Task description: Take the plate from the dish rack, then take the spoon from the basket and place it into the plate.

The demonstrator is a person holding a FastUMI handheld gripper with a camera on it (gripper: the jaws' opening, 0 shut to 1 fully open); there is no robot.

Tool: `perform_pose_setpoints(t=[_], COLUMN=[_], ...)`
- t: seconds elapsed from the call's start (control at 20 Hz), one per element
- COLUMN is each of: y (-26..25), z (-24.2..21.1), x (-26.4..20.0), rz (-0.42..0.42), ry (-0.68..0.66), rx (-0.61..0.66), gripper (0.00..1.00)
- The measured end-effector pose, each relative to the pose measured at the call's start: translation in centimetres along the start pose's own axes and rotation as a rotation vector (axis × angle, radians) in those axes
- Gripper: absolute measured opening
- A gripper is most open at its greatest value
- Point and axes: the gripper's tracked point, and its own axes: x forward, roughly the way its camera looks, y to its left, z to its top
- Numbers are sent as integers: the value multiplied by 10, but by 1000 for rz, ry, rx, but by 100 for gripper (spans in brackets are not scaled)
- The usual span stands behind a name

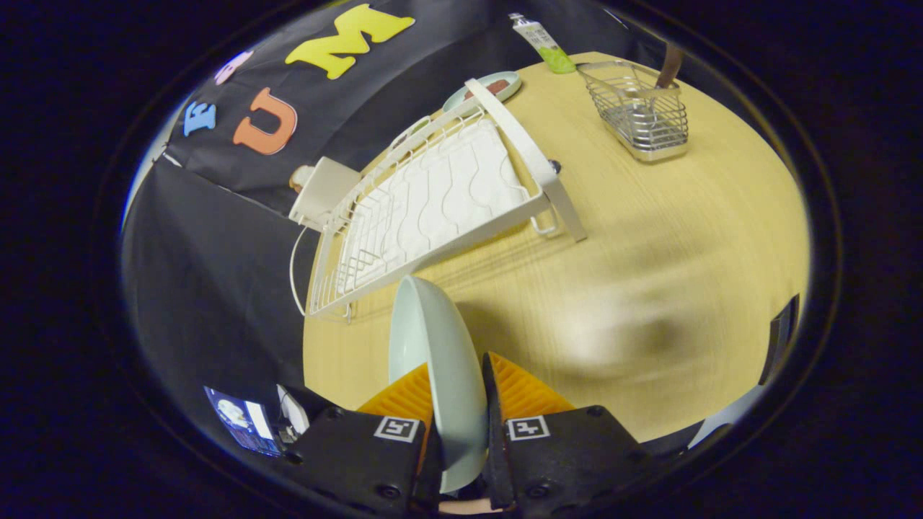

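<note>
Gripper [457, 386] clamped on plate [433, 346], held edge-up over table [649, 252] | rack [425, 209] beyond | basket [638, 112] at far edge

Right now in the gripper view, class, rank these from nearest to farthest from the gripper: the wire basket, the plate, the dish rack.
1. Plate: clamped on edge between the fingers of the gripper.
2. Dish rack: just beyond the plate, to the left on the table.
3. Wire basket: farthest, across the table to the right, with a handle sticking out of it.
</note>
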Motion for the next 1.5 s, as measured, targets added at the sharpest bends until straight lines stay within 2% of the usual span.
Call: perform_pose_setpoints(t=[0.3,0.45,0.6,0.65,0.75,0.85,1.0,1.1,1.15,1.2,1.4,1.5], y=[2,-5,-11,-12,-14,-13,-13,-16,-20,-24,-47,-59], z=[4,8,11,13,14,14,15,17,19,24,50,68], x=[18,20,16,16,13,6,-8,-22,-32,-41,-84,-104], rz=[85,83,64,65,62,71,66,44,23,-1,-130,-192], ry=[22,18,10,7,-2,-11,-58,-115,-152,-192,-393,-504], rx=[84,98,98,101,95,87,18,-51,-91,-126,-232,-261], gripper=[31,33,39,45,50,52,57,62,70,72,97,100])
